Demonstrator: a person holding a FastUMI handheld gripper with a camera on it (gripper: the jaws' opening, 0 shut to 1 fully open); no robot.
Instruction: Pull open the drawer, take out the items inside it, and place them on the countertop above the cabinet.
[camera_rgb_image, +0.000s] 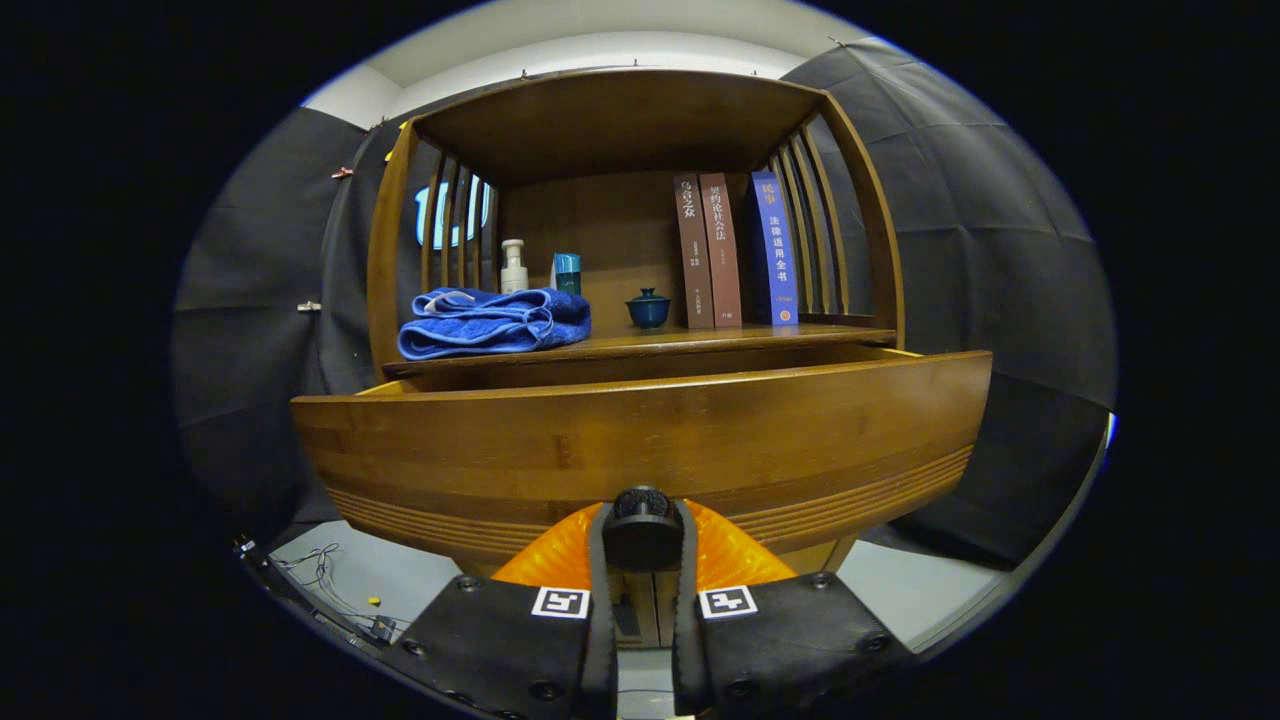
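A wooden drawer (640, 440) stands pulled out from the wooden cabinet, its broad front facing me. My gripper (642, 530) is shut on the drawer's dark round knob (641, 512), one finger on each side of it. The drawer's inside is hidden behind its front panel. Above it lies the countertop (700, 342), with a folded blue towel (493, 322) on its left side.
On the countertop behind the towel stand a white pump bottle (513, 266) and a teal box (566, 273). A small blue lidded cup (648, 308) sits mid-shelf, with three upright books (735, 250) to its right. Slatted wooden sides and a wooden roof enclose the shelf.
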